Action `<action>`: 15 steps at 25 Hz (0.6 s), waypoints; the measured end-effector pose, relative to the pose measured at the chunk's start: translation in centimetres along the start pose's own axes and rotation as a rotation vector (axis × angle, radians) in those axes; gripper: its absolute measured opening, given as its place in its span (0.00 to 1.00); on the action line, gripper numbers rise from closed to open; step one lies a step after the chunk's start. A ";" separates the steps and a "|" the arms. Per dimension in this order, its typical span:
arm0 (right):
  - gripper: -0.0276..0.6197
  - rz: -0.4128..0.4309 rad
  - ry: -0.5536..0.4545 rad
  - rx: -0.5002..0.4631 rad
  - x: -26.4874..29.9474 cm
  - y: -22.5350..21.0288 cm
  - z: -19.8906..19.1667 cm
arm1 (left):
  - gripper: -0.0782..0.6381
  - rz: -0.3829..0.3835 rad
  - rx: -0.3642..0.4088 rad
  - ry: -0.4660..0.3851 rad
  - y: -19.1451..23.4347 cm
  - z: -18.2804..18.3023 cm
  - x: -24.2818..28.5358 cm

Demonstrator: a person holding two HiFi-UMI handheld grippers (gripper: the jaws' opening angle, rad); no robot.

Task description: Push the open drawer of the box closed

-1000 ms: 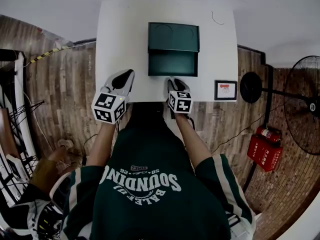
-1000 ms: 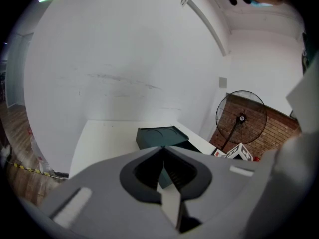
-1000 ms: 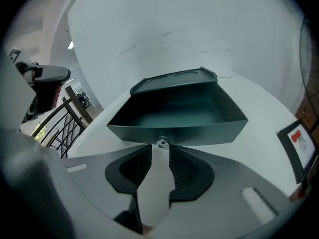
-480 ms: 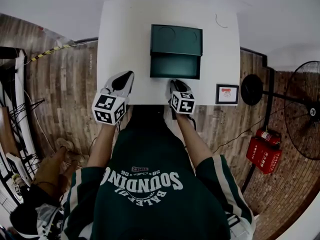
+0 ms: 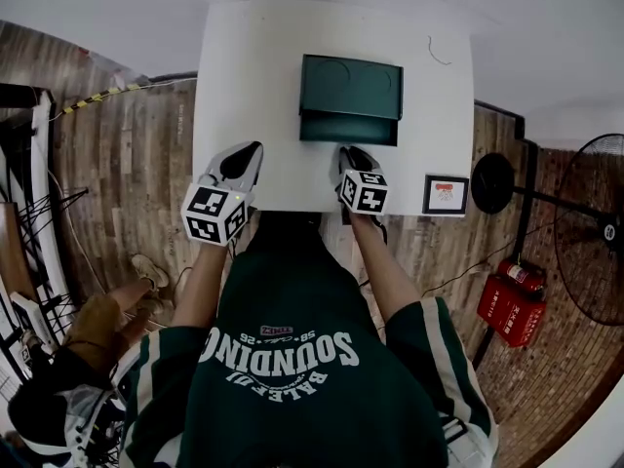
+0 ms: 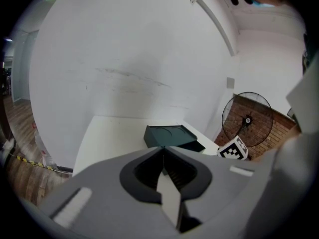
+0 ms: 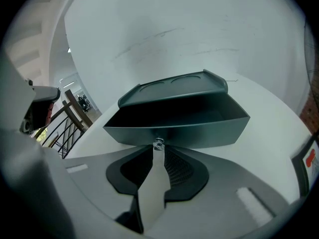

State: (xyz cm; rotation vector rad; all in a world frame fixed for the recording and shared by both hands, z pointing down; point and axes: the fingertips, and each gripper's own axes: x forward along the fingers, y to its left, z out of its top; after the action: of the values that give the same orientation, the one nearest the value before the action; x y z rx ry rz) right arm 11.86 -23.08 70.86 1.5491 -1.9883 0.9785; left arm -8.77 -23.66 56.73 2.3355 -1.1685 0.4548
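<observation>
Green box with its drawer part-way out on a white bench; right claw at the drawer front.

Left claw (image 5: 242, 156): jaws shut together on nothing. It sits at the near edge of the bench (image 5: 244, 66), well to the left of the box (image 5: 351, 84) and apart from it; in the left gripper view the box lies ahead and off to the right. Drawer (image 5: 349, 130): projects from the box toward the person, its long axis across the bench, its travel straight away from the person. Right claw (image 5: 355, 154): jaws closed and empty, tips right at the small knob (image 7: 158, 144) on the drawer's front face, the drawer dead ahead. Judgement: the right claw is the nearer one and lies on the closing line; a straight push away from the person looks to be what is left.
</observation>
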 end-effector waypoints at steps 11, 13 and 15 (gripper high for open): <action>0.16 -0.001 -0.006 -0.023 2.7 -0.7 3.4 | 0.19 0.025 -0.023 0.007 1.8 0.2 0.2; 0.16 0.004 -0.008 -0.018 2.8 -0.7 3.8 | 0.19 0.030 -0.024 0.007 2.0 0.3 0.0; 0.16 0.005 -0.011 -0.017 3.0 -0.8 4.2 | 0.19 0.034 -0.027 0.007 1.9 0.3 0.0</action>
State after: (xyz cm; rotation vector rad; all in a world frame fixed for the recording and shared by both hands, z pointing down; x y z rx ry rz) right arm 12.16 -28.25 70.43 1.5439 -2.0042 0.9546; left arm -10.31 -24.80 57.02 2.2925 -1.2050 0.4552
